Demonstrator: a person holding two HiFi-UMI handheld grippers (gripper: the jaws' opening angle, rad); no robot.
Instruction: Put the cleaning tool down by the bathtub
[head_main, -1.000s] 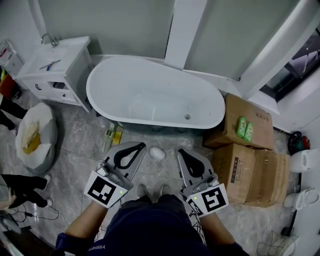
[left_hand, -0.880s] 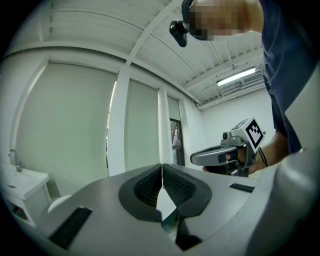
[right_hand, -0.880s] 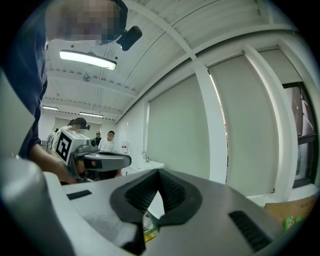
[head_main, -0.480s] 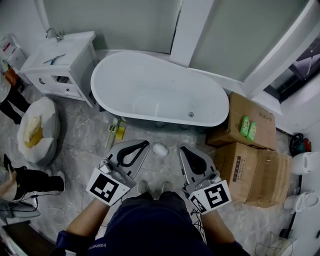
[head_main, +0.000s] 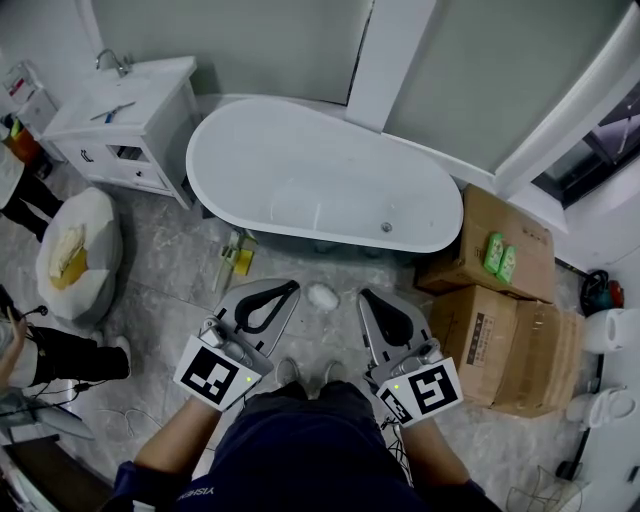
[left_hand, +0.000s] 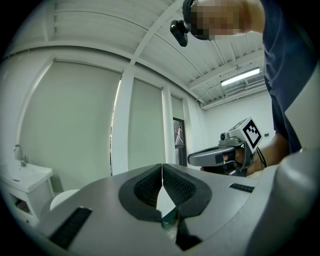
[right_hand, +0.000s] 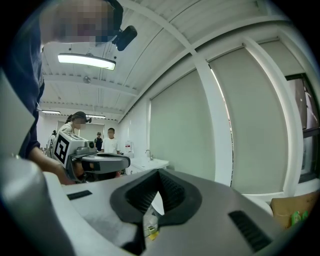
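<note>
The left gripper (head_main: 288, 288) and the right gripper (head_main: 366, 296) were held side by side above the floor (head_main: 160, 290), facing the white bathtub (head_main: 310, 165). Both pairs of jaws were closed tight, pad against pad, with nothing gripped between them. The yellow-and-green cleaning tool (head_main: 236, 262) lay on the floor just beside the bathtub's near side, ahead and to the left of the left gripper, and neither gripper touched it. A small white puff (head_main: 321, 296) lay on the floor between the two grippers' tips.
</note>
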